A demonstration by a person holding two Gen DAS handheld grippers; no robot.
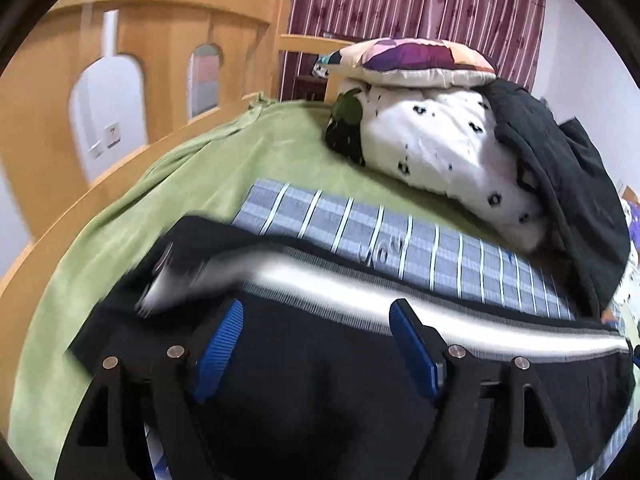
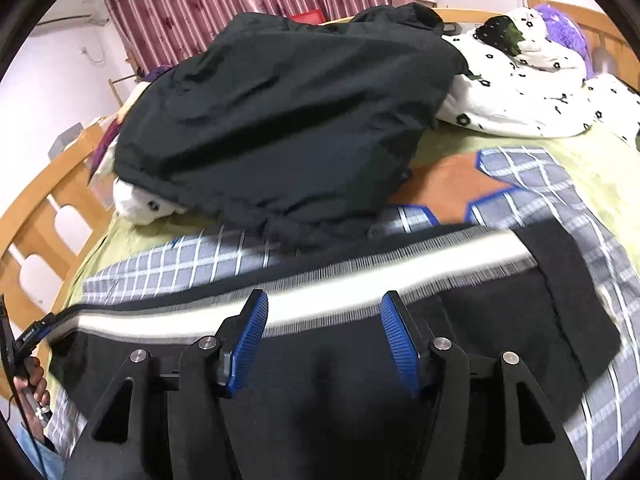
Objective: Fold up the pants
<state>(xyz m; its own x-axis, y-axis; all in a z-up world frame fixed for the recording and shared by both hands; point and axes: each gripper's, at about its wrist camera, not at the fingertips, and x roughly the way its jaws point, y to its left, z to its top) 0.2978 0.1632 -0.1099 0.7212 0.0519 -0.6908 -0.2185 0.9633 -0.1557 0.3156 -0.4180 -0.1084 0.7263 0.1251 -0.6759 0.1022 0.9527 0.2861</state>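
Left tongs (image 1: pixel 316 344) are spread wide, gripping nothing, just over the black pants (image 1: pixel 320 384) with the white side stripe, which lie across a plaid sheet (image 1: pixel 400 240) on the bed. Right tongs (image 2: pixel 324 344) likewise spread above the pants (image 2: pixel 500 320).

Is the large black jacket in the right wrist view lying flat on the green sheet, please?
No, the large black jacket is heaped on top of the white flower-print quilt, not flat on the green sheet.

We count one pair of pants (image 1: pixel 328 360), one plaid cloth (image 1: pixel 400 240), one black jacket (image 2: pixel 288 128), one cushion (image 1: pixel 412 60), two grippers (image 1: pixel 316 344).
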